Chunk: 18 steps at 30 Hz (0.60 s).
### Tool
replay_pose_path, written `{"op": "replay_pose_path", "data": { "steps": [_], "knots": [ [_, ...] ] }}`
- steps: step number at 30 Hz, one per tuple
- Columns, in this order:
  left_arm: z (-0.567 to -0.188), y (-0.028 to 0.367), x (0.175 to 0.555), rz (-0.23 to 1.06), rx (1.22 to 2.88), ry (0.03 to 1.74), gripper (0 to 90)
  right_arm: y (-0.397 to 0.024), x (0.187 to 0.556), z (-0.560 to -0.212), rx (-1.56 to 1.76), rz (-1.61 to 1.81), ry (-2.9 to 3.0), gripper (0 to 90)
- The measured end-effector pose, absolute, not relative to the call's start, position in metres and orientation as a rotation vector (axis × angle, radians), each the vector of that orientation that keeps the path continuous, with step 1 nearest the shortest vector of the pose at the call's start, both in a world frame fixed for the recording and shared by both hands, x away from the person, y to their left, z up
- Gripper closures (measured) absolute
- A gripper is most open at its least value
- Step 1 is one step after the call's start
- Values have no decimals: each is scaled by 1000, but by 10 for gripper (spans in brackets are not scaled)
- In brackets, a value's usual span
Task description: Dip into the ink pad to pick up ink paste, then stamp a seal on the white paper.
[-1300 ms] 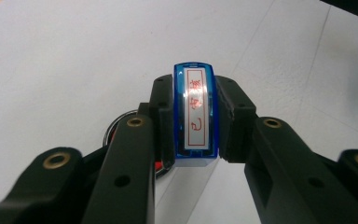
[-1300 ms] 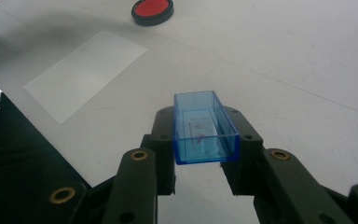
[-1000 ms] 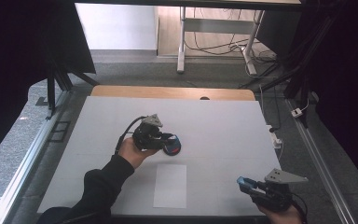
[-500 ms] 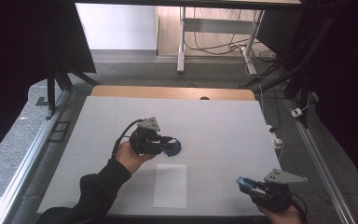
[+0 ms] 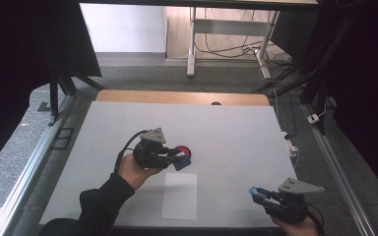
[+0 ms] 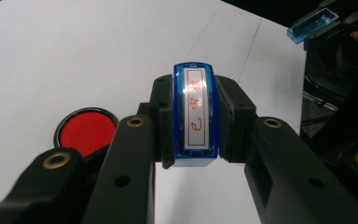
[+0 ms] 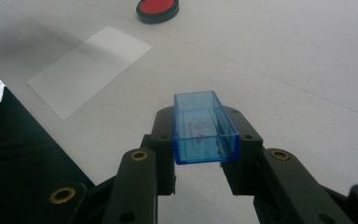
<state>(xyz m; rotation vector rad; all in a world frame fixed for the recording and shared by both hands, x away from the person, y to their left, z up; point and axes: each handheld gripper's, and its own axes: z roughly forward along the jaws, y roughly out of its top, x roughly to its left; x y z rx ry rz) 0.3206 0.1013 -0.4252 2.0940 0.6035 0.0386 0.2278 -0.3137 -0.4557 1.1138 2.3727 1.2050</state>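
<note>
My left gripper (image 5: pixel 177 158) is shut on a blue stamp (image 6: pixel 196 114) whose face, with red characters, points up at the camera. It hovers just beside the round red ink pad (image 5: pixel 183 152) (image 6: pixel 85 130) in the middle of the white table. My right gripper (image 5: pixel 257 193) at the near right edge is shut on the stamp's clear blue cap (image 7: pixel 203 127) (image 5: pixel 256 191), its hollow side turned up. A white sheet of paper (image 5: pixel 180 195) (image 7: pixel 88 68) lies flat between the two grippers.
The white table top (image 5: pixel 236 132) ends in a wooden strip (image 5: pixel 177 97) at the far side. Metal rails run along both sides, and a power strip (image 5: pixel 290 145) hangs at the right edge. The person's dark sleeve (image 5: pixel 98 206) comes in from the lower left.
My left gripper has drawn back toward the near left with the stamp, uncovering the red ink pad that it hid before. The right gripper has stayed still.
</note>
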Motion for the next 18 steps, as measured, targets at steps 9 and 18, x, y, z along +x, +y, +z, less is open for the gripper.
{"op": "replay_pose_path", "data": {
  "steps": [9,18],
  "knots": [
    [-424,105,314,25,2087,601,704,-314,228,-456,1113,1209,2375,678],
    [-426,110,307,11,2086,607,703,-313,227,-456,1107,1205,2380,678]
  ]
}}
